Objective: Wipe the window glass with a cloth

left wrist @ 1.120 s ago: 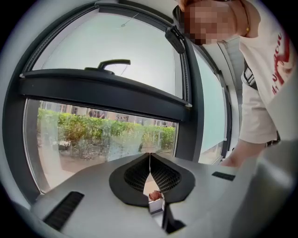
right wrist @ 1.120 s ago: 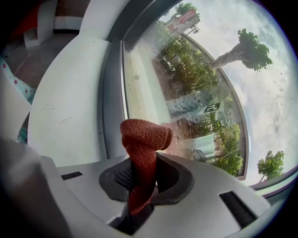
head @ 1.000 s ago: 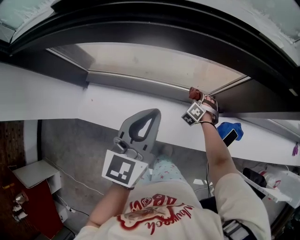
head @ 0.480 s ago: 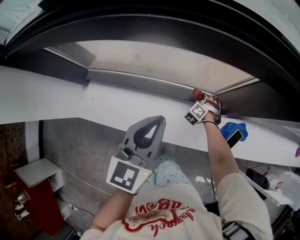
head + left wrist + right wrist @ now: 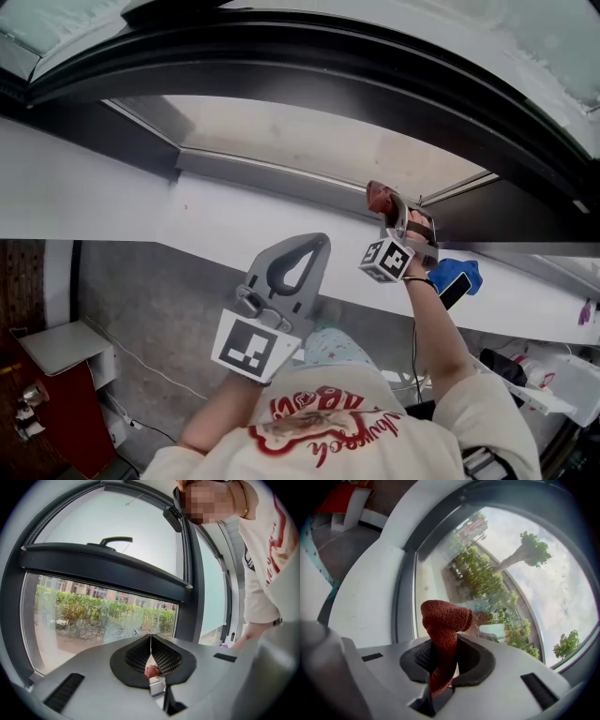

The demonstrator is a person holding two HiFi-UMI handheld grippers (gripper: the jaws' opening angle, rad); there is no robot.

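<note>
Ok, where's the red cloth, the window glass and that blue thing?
red cloth [image 5: 444, 617]: right gripper view, on its folded top end.
window glass [image 5: 309, 141]: head view, middle of the pane.
blue thing [image 5: 466, 270]: head view, on its upper part.

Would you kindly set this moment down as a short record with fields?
right claw: shut on cloth, up at the glass
cloth: red, bunched, tip close to the pane near its lower frame; contact unclear
left claw: shut, empty, held back from the window
glass: trees and buildings show through it
</note>
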